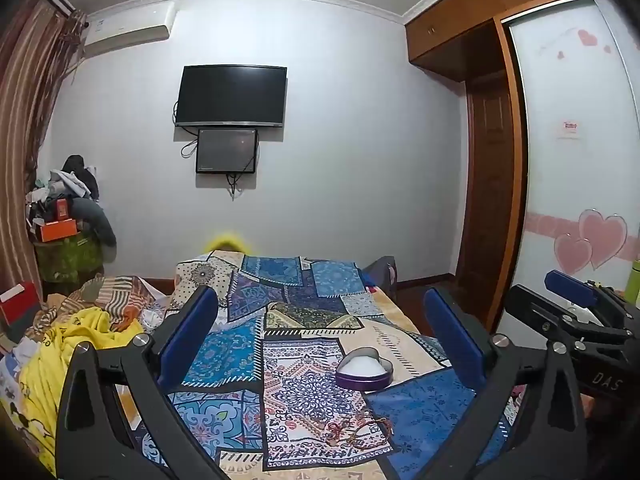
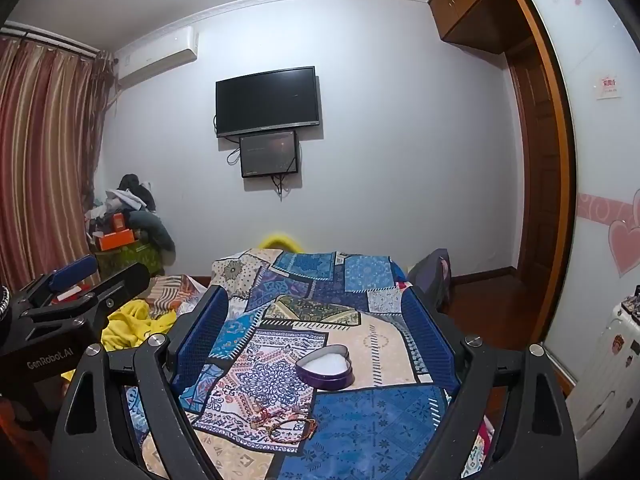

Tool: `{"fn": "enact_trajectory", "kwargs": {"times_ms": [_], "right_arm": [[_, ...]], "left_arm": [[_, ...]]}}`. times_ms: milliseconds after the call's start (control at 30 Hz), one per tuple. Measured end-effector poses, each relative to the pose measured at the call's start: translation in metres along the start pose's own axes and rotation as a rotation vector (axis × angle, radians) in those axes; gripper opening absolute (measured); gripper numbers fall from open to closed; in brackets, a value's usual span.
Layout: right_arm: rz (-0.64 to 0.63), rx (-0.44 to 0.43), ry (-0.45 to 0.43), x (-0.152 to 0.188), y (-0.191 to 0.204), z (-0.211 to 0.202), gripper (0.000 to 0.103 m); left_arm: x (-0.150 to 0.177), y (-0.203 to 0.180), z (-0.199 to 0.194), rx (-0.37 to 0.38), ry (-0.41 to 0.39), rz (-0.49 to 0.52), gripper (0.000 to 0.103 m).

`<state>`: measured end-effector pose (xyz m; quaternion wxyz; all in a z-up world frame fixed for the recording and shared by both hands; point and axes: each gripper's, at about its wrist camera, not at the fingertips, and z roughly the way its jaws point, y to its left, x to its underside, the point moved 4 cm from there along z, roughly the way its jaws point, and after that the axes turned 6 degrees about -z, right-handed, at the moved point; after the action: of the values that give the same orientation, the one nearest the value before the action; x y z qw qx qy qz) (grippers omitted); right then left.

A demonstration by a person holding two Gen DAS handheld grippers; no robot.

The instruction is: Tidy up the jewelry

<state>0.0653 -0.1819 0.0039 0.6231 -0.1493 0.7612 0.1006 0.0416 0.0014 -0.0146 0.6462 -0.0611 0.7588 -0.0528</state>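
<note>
A purple heart-shaped tin [image 1: 365, 370] with a white lining sits open on the patchwork bedspread [image 1: 304, 320]; it also shows in the right wrist view [image 2: 326, 366]. Several beaded bracelets [image 1: 360, 432] lie in a loose pile just in front of the tin, also in the right wrist view [image 2: 286, 424]. My left gripper [image 1: 320, 328] is open and empty, held above the bed behind the jewelry. My right gripper [image 2: 316, 320] is open and empty too, at about the same height. The right gripper shows at the right edge of the left wrist view [image 1: 576, 320].
Yellow clothing [image 1: 68, 344] and striped fabric lie on the bed's left side. A cluttered stand with orange boxes [image 2: 120, 240] is in the left corner. A TV [image 1: 231, 96] hangs on the far wall. A wardrobe with heart decals [image 1: 580, 200] runs along the right.
</note>
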Motion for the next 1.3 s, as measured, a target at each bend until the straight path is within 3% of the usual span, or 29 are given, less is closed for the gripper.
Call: {"fn": "enact_trajectory", "kwargs": {"times_ms": [1300], "right_arm": [[-0.002,0.005,0.011,-0.001,-0.004,0.001,0.086]], "left_arm": [[-0.001,-0.001,0.007,0.000,0.029,-0.009,0.103]]}}
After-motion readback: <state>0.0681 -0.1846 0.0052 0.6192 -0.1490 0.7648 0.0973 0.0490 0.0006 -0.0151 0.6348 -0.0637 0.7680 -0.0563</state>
